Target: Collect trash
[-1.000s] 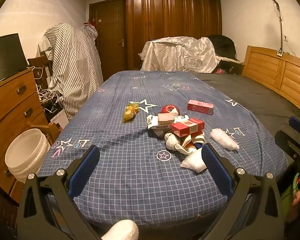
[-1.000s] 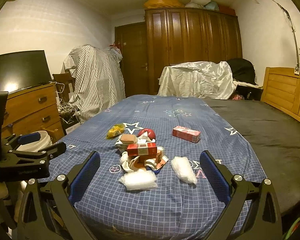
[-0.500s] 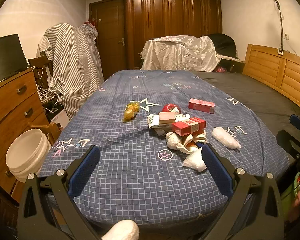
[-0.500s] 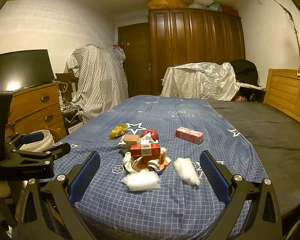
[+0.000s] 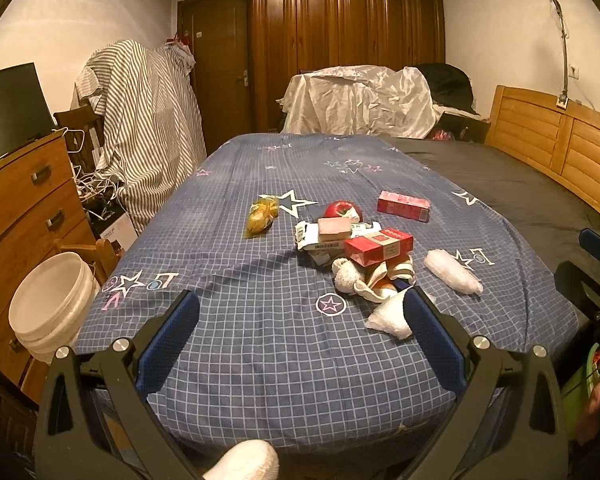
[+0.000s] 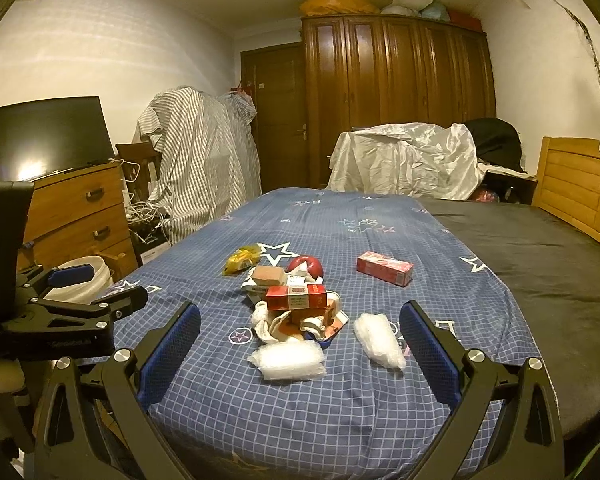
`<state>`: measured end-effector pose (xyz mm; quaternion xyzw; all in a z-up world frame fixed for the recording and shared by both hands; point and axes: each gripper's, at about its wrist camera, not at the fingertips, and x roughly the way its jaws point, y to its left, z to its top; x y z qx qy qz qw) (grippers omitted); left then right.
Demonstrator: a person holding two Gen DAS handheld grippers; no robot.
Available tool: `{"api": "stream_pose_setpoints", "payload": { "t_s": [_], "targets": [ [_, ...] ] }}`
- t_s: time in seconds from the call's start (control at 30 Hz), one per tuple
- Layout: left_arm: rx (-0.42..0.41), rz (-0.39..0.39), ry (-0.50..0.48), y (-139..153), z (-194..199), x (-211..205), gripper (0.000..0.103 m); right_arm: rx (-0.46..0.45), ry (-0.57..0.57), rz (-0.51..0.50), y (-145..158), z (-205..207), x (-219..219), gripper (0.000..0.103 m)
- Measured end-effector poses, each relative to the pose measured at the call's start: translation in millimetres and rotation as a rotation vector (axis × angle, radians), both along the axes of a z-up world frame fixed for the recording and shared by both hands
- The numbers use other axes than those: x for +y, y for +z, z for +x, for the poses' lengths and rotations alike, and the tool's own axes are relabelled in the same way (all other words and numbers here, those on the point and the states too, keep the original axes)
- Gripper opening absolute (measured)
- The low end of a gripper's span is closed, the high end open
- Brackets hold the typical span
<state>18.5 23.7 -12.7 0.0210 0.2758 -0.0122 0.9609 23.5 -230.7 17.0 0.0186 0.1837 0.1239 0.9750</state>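
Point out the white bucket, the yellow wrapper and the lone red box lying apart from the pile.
white bucket (image 5: 46, 300): left wrist view, inner wall.
yellow wrapper (image 5: 261, 216): left wrist view, middle.
lone red box (image 6: 385, 268): right wrist view, top face.

Both cameras sit low at the foot of the bed (image 5: 260, 340), looking along it toward the wardrobe (image 6: 396, 100) at 12 o'clock. The left camera is a bit higher and tips down more. The right camera stands further right and sees the left tool (image 6: 80, 292) at 9 o'clock. Both show the same trash pile (image 5: 356, 248), quite near.
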Motion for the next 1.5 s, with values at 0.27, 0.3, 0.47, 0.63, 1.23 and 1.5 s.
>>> {"api": "stream_pose_setpoints", "payload": {
  "t_s": [0.27,0.3,0.47,0.63,1.23,1.5],
  "targets": [
    [0.139,-0.004,-0.037,-35,39,14,0.098,0.121,0.098,0.028,-37,35,1,0.099],
    [0.165,-0.016,-0.043,-42,45,18,0.098,0.146,0.11,0.029,-45,42,1,0.099],
    [0.282,-0.05,-0.037,-80,78,39,0.098,0.299,0.212,-0.007,-94,89,23,0.097],
    [0.36,-0.053,-0.067,-107,95,40,0.098,0.379,0.238,-0.088,-128,139,48,0.097],
    [0.381,-0.064,-0.319,-109,127,26,0.098,0.446,0.285,0.179,-133,154,31,0.097],
    [0.417,0.096,-0.637,-110,136,-45,0.096,0.441,0.309,0.117,-124,177,-2,0.097]
  ]
}}
